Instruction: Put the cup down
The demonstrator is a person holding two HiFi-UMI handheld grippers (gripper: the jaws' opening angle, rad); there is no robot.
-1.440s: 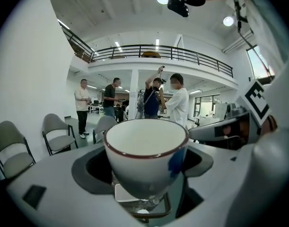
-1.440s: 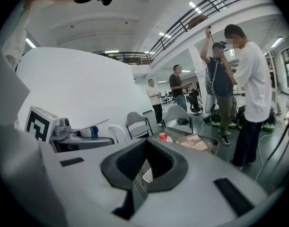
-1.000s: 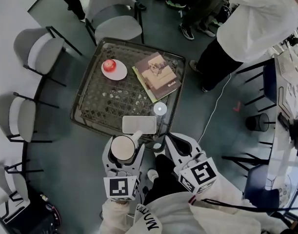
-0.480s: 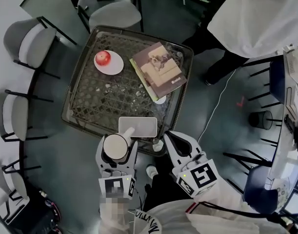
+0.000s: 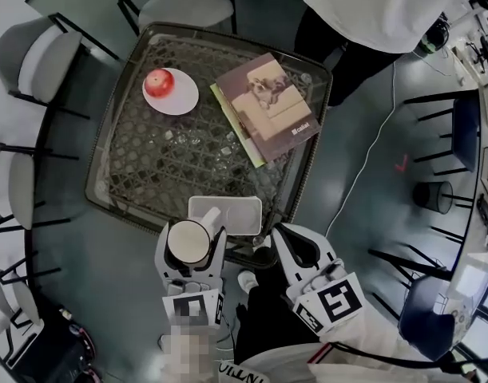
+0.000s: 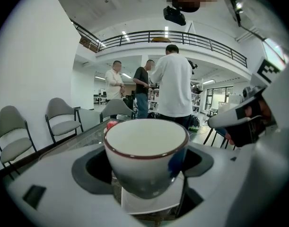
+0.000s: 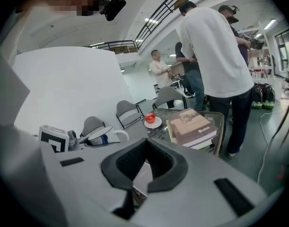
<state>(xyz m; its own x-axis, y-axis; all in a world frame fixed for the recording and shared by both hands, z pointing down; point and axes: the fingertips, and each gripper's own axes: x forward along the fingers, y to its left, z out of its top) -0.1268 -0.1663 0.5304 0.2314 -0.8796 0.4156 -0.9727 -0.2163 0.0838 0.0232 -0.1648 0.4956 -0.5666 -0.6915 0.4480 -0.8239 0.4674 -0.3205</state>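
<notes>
At the table's (image 5: 116,166) near edge, the left gripper (image 5: 188,250) is clenched on the cup (image 5: 188,240), its jaws pressing both sides of the white, dark-rimmed bowl. The cup stands upright with its handle pointing at the white tray (image 5: 236,214) just beyond it; whether its base touches anything cannot be told. Beside it, the right gripper (image 5: 294,242) has its jaws closed together on nothing, while farther across the table lie a book (image 5: 267,106) and a plate (image 5: 180,102) bearing an apple (image 5: 156,82), with a person (image 5: 387,6) in white standing beyond.
</notes>
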